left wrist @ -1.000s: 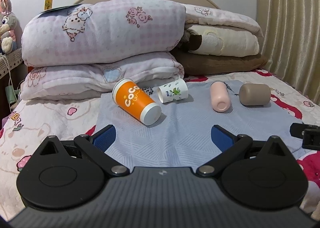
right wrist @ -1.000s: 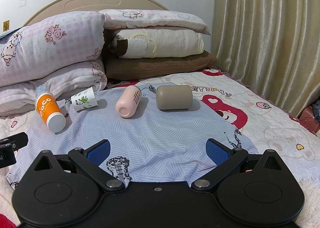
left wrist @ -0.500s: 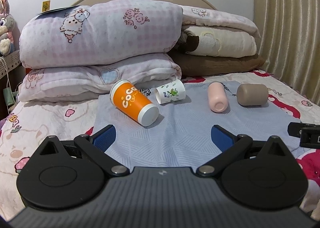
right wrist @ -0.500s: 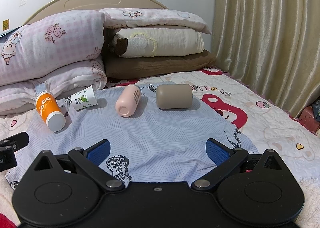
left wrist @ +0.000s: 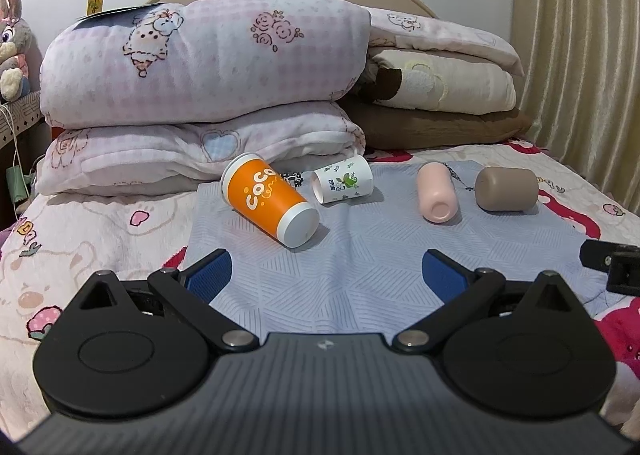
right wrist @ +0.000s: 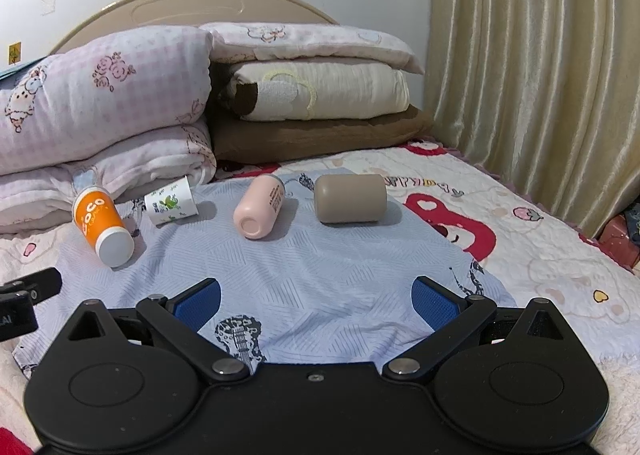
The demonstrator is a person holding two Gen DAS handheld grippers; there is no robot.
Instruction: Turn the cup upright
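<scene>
Several cups lie on their sides on a blue-grey cloth (left wrist: 360,255) on the bed: an orange "CoCo" cup (left wrist: 269,200) (right wrist: 102,225), a small white paper cup with green leaves (left wrist: 343,184) (right wrist: 171,201), a pink cup (left wrist: 435,192) (right wrist: 259,208) and a taupe cup (left wrist: 507,188) (right wrist: 350,198). My left gripper (left wrist: 326,275) is open and empty, just short of the orange cup. My right gripper (right wrist: 316,299) is open and empty, well short of the pink and taupe cups.
Folded pink quilts (left wrist: 200,67) and stacked pillows (right wrist: 320,95) sit right behind the cups against the headboard. A curtain (right wrist: 540,75) hangs on the right. A cartoon-print bedsheet (right wrist: 540,223) surrounds the cloth. Each gripper's edge shows in the other's view.
The left gripper has drifted slightly, so the cups sit a little lower and further left in its view. The right view has hardly changed. Both grippers stay open.
</scene>
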